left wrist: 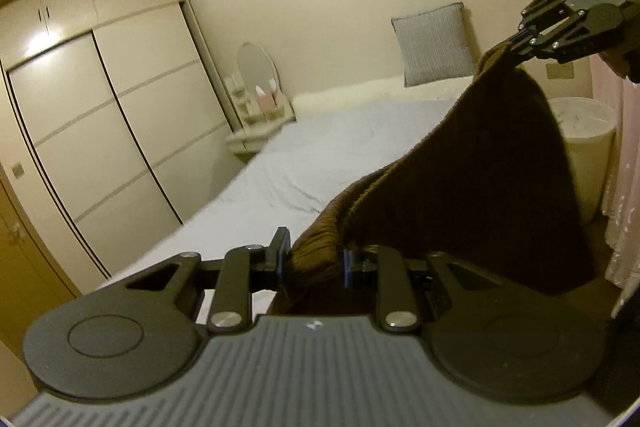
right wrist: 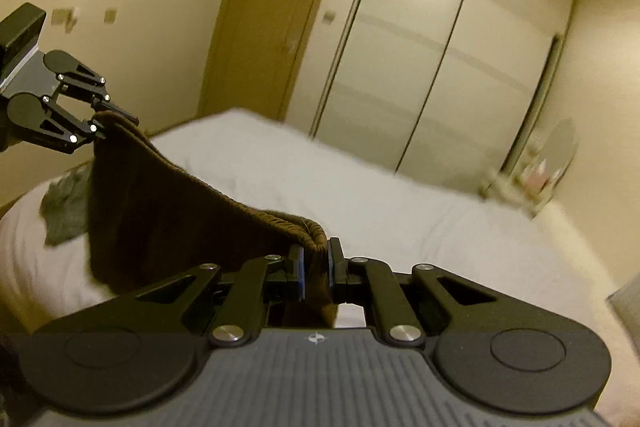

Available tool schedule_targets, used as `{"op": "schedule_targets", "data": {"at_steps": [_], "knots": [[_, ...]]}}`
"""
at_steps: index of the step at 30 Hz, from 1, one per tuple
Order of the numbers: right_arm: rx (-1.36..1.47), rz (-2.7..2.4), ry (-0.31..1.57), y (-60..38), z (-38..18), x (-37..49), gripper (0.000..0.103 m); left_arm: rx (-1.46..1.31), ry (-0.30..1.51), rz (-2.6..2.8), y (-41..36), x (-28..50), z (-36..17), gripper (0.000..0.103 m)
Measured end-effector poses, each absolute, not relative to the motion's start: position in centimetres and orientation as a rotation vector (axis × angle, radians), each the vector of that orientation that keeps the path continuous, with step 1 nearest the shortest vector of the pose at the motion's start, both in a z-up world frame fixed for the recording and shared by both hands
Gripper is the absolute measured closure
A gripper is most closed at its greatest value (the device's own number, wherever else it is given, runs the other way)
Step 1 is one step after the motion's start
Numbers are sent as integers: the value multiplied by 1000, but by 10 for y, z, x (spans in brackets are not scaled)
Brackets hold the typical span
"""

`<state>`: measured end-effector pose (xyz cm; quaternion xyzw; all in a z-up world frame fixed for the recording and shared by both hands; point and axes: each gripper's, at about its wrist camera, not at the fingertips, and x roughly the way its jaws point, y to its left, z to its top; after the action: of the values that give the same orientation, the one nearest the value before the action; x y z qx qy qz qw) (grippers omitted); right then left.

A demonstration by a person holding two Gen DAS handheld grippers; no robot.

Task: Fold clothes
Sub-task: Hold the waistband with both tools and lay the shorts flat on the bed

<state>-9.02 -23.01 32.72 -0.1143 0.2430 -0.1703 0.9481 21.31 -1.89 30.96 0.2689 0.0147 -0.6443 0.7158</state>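
Hanging lengthwise between both pinching grippers, left [left wrist: 314, 259] and right [right wrist: 316, 263], brown garment [left wrist: 480, 167] sags.

bed [left wrist: 340, 155]: open surface | grey garment [right wrist: 64, 211]: lies near foot | brown cloth [left wrist: 480, 167]: spans between grippers

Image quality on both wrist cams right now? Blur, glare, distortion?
Left wrist: warm dim light, strong fisheye bowing on the wardrobe, a glare spot on its door, background fairly sharp. Right wrist: bed edge and the dresser corner smeared by motion blur, glare on the wardrobe top, brown garment dark with little texture.
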Motion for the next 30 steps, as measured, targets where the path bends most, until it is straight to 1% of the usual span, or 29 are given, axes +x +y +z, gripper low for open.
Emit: {"op": "schedule_targets", "data": {"at_steps": [2,4,7,8,13,17,20,22,24,30], "knots": [[-259,-363,466,-236,343,-86,94,596,32,-1426,-34,220,318,82],[-280,-369,450,-248,353,-79,94,618,52,-1418,-64,230,308,81],[-267,-368,487,-285,335,-57,94,666,105,-1401,-113,245,280,81],[-249,-359,504,-303,324,-47,94,673,151,-1395,-134,253,262,81],[-159,-304,639,-412,239,22,95,689,418,-1345,-242,296,163,81],[-65,-253,763,-501,146,83,95,751,616,-1300,-329,339,74,81],[-34,-210,873,-560,83,135,95,785,710,-1256,-368,367,32,82],[-32,-166,929,-584,52,165,95,792,765,-1224,-388,387,10,82],[-19,-131,955,-606,33,190,95,778,809,-1190,-403,412,-3,82],[19,-66,1009,-636,-19,247,95,792,920,-1113,-436,451,-59,81]]}}
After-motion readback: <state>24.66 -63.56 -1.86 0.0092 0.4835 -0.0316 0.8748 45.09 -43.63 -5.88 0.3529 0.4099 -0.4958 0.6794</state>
